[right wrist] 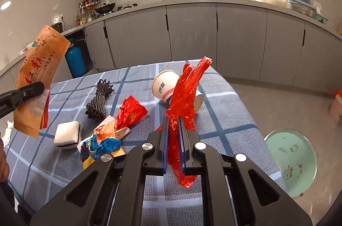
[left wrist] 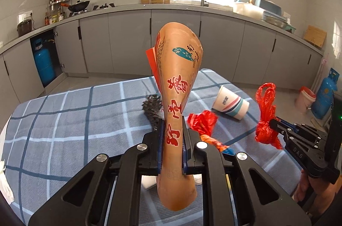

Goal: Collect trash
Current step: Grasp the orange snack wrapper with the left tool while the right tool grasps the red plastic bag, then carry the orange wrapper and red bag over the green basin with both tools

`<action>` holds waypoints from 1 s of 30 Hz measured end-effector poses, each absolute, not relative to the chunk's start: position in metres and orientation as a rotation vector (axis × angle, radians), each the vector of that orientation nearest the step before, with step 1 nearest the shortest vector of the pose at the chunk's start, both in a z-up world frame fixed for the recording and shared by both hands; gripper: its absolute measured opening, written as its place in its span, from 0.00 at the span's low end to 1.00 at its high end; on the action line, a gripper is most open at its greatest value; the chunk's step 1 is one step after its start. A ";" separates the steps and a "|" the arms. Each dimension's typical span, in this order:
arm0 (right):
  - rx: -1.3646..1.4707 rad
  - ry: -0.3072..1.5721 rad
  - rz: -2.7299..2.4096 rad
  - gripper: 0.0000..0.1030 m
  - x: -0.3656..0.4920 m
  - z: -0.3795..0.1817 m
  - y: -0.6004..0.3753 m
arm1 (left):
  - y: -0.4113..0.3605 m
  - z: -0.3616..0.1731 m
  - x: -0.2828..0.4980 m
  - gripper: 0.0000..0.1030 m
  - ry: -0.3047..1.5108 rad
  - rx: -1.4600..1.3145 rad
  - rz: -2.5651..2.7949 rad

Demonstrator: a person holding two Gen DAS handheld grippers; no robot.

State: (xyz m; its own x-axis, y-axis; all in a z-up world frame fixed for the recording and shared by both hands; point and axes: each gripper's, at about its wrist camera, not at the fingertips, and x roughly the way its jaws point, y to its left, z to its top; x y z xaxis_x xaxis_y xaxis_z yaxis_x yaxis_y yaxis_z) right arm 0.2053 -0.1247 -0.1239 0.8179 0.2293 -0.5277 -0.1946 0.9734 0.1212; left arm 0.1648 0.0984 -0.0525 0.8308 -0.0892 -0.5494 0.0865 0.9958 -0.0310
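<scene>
My left gripper [left wrist: 172, 129] is shut on a tall orange snack packet [left wrist: 177, 67] with red lettering and holds it upright above the checked tablecloth [left wrist: 64, 119]. To its right, my right gripper [left wrist: 272, 122] is shut on a crumpled red plastic bag [left wrist: 266, 112]. In the right wrist view the red bag [right wrist: 186, 93] stands pinched between the blue pads of my right gripper [right wrist: 173, 119]. At the left of that view, the orange packet [right wrist: 40, 67] hangs in my left gripper [right wrist: 36, 86].
On the cloth lie a tipped paper cup [right wrist: 164, 86], a red foil wrapper [right wrist: 130, 112], a black net bundle [right wrist: 99, 99], a white sponge [right wrist: 67, 135] and a crumpled coloured wrapper [right wrist: 100, 140]. A green basin [right wrist: 295, 161] sits on the floor at right.
</scene>
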 end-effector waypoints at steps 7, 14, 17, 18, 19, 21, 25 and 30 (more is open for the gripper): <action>0.079 0.543 0.205 0.10 0.196 -0.116 -0.143 | 0.067 -0.048 0.171 0.14 0.589 -0.004 -0.155; 0.097 0.525 0.170 0.10 0.190 -0.110 -0.166 | 0.032 -0.043 0.176 0.14 0.579 0.011 -0.223; 0.107 0.521 0.149 0.10 0.189 -0.110 -0.177 | 0.017 -0.042 0.180 0.14 0.575 0.026 -0.244; 0.110 0.520 0.143 0.10 0.189 -0.110 -0.180 | 0.011 -0.042 0.181 0.14 0.574 0.029 -0.250; 0.114 0.520 0.135 0.10 0.189 -0.110 -0.184 | 0.007 -0.042 0.182 0.14 0.574 0.032 -0.256; 0.119 0.519 0.121 0.10 0.188 -0.111 -0.192 | -0.004 -0.042 0.185 0.14 0.575 0.037 -0.268; 0.131 0.517 0.095 0.10 0.188 -0.112 -0.206 | -0.023 -0.043 0.190 0.14 0.577 0.050 -0.293; 0.147 0.517 0.062 0.10 0.188 -0.115 -0.227 | -0.049 -0.044 0.195 0.14 0.575 0.071 -0.327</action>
State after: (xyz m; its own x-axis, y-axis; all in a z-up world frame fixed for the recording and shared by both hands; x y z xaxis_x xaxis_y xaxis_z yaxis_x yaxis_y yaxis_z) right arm 0.1879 -0.2271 -0.1152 0.8675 0.0964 -0.4880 -0.0219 0.9875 0.1561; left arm 0.1946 -0.0487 -0.0440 0.7891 -0.2838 -0.5447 0.3230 0.9461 -0.0250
